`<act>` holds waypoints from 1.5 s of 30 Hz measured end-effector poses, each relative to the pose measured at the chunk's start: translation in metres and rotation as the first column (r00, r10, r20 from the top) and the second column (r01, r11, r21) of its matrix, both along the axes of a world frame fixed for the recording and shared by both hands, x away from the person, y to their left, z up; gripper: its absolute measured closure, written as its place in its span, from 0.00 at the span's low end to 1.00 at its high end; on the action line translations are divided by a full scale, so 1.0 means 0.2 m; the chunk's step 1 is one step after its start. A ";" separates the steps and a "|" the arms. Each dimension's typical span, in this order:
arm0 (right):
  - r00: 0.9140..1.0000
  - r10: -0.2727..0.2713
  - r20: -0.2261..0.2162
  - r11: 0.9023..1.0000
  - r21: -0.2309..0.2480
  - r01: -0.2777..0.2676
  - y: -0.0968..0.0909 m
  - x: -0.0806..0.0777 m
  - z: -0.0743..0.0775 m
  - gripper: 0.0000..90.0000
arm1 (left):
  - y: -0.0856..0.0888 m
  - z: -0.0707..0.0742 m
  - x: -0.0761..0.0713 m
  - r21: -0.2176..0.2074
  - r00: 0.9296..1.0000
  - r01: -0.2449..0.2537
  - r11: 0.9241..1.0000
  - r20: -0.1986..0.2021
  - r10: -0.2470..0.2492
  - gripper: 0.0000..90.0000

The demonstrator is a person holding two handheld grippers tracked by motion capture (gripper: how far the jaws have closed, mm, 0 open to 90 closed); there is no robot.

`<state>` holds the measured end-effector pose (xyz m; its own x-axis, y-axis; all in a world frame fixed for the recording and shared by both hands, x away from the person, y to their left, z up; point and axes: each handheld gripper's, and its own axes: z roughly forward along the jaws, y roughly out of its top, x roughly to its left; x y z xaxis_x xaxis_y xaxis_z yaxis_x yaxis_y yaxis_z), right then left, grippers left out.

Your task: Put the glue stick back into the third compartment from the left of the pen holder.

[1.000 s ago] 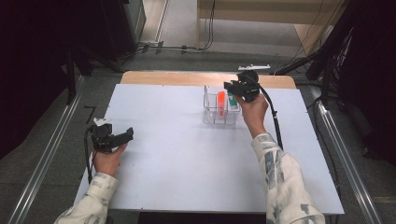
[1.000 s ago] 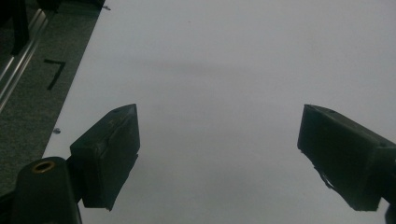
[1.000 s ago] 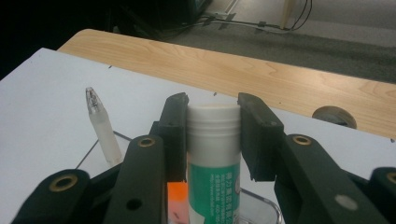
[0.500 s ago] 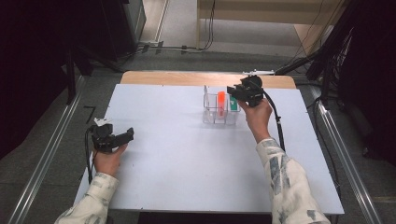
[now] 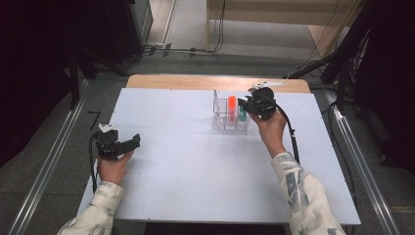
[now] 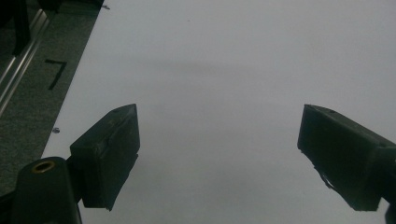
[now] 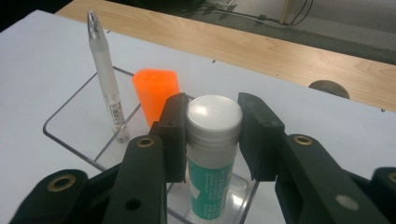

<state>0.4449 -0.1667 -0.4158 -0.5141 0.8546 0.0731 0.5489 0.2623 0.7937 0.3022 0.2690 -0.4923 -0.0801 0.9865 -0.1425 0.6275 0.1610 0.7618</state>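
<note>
A: What's the right claw doing?

B: It's at the clear organizer near the far edge of the tabletop. Jaws sit either side of the glue stick, white cap, green-and-white label. Left jaw looks pressed to the cap; right jaw is right next to it, w/ maybe a sliver of gap. Can't tell if it's truly clamped.

A: And the glue stick, where exactly?

B: Upright in the organizer's compartment nearest the right hand. From the high view that's the rightmost slot, green bit just peeking past the claw.

A: Other stuff in that organizer?

B: Orange marker cap in the middle slot, upright, just beside the glue stick. Then a frosted white pen in the far slot, standing w/ a slight lean, tip up. Each in its own compartment, not touching each other as far as I see.

A: Left side?

B: Left claw is wide open, nothing between the jaws, just bare white tabletop under it. From above it's near the tabletop's left edge, well apart from the organizer, left hand wrapped round the body. Cable loops down by the wrist.

A: Anything else around?

B: Wood strip along the tabletop's far edge, metal rails on the floor both sides, cables on the floor beyond. Patterned sleeves on both arms.
</note>
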 end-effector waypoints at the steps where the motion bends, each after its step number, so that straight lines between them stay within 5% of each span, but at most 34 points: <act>1: 1.000 0.002 0.000 1.000 -0.007 -0.002 0.00 0.00 -0.01 0.69 | 0.00 0.00 0.00 0.000 1.000 -0.001 1.000 0.001 0.001 0.15; 15: 1.000 0.018 0.017 0.999 -0.028 -0.017 0.00 -0.04 -0.02 0.66 | 0.00 0.00 0.00 0.004 1.000 0.004 1.000 -0.007 -0.004 0.15; 36: 0.999 0.002 0.049 1.000 -0.006 -0.001 -0.07 -0.10 -0.02 0.34 | 0.00 0.00 0.00 0.004 1.000 0.002 1.000 -0.007 -0.002 0.15; 45: 0.997 -0.017 0.081 1.000 0.014 0.016 -0.12 -0.16 -0.03 0.30 | 0.00 0.00 0.00 0.006 1.000 0.001 1.000 -0.007 -0.001 0.15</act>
